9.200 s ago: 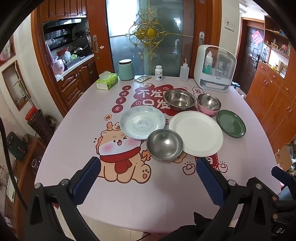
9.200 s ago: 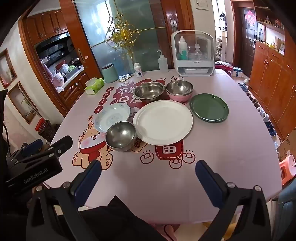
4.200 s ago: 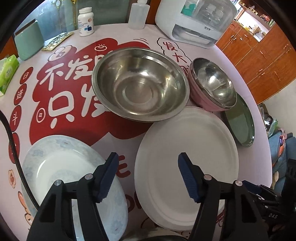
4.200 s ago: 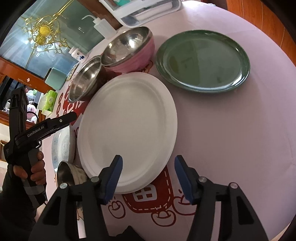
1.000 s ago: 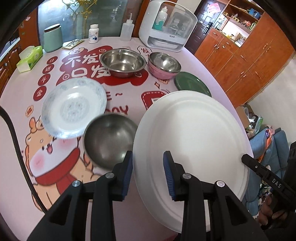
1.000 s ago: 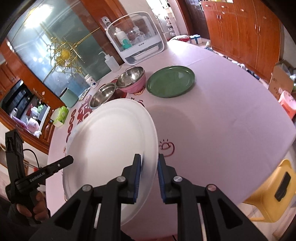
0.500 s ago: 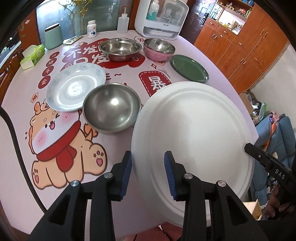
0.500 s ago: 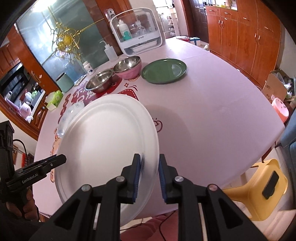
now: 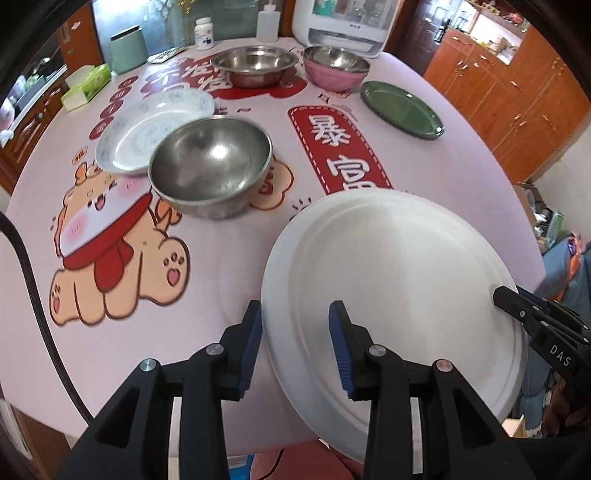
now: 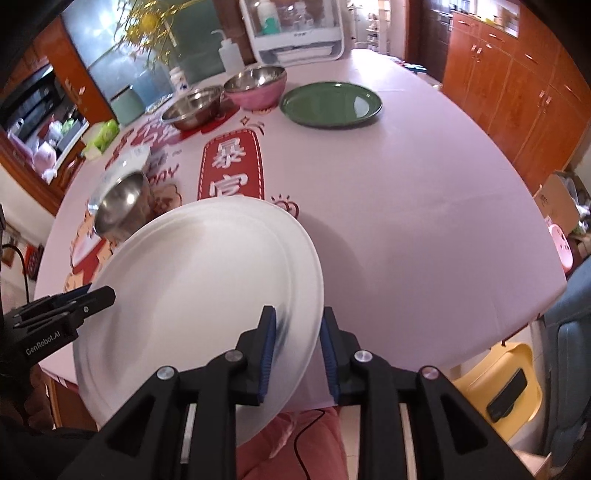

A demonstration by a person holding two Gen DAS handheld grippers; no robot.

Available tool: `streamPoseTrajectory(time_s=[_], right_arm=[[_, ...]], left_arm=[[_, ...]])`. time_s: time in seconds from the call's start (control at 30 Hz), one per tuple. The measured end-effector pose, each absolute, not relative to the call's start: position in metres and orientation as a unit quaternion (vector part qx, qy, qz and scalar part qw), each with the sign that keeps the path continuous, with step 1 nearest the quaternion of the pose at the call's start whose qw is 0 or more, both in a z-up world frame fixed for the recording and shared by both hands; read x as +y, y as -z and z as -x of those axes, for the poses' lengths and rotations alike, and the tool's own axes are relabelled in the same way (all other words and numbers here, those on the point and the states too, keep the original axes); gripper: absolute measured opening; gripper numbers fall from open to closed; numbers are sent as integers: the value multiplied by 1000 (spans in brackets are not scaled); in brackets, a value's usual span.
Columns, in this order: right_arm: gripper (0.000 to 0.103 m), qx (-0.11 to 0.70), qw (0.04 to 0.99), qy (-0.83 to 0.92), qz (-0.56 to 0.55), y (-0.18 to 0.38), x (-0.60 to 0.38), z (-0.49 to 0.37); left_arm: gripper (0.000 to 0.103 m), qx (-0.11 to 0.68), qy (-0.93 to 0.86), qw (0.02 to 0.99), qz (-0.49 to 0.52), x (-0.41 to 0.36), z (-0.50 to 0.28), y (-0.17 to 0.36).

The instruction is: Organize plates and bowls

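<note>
A large white plate is held over the table's near edge by both grippers. My left gripper is shut on its left rim. My right gripper is shut on its right rim; the plate shows tilted in the right wrist view. On the table sit a steel bowl, a patterned white plate behind it, a wide steel bowl, a pink bowl with a steel bowl nested in it, and a green plate.
The round table has a pink printed cloth. At the back stand a white appliance, bottles, a green canister and a tissue box. A yellow stool and wooden cabinets are on the right.
Both grippers have brought the white plate lower and nearer the table's front edge. The other dishes have not moved.
</note>
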State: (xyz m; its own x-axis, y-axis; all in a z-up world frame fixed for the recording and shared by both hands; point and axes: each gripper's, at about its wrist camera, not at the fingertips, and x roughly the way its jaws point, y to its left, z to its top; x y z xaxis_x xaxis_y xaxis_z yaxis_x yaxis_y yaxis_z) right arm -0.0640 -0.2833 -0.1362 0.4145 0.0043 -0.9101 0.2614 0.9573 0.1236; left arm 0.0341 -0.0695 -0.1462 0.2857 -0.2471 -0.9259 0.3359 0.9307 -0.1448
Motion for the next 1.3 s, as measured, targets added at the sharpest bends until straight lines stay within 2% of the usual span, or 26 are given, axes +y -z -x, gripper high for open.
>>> streamPoseTrajectory(time_s=[0.23,0.37,0.47,1.03,1.3], right_arm=[[26,555,823,44,-116,158,-300,56],[28,554,827,21,-97,164,-304,47],[29,551,830,4,-84,169,-305,37],[30,582,807,-94,-29,192,-287,6],[30,585,802,-116,-28,192,-287,-7]], left_arm=[[34,581,137,802,-28,-85,-28,164],[41,574,115,810,-25,-94,-27,165],[42,570,92,816,-23,-98,-27,169],[42,593,2,805,29,-74,-41,193],[47,599,-9,799,50,-66,-39,197]])
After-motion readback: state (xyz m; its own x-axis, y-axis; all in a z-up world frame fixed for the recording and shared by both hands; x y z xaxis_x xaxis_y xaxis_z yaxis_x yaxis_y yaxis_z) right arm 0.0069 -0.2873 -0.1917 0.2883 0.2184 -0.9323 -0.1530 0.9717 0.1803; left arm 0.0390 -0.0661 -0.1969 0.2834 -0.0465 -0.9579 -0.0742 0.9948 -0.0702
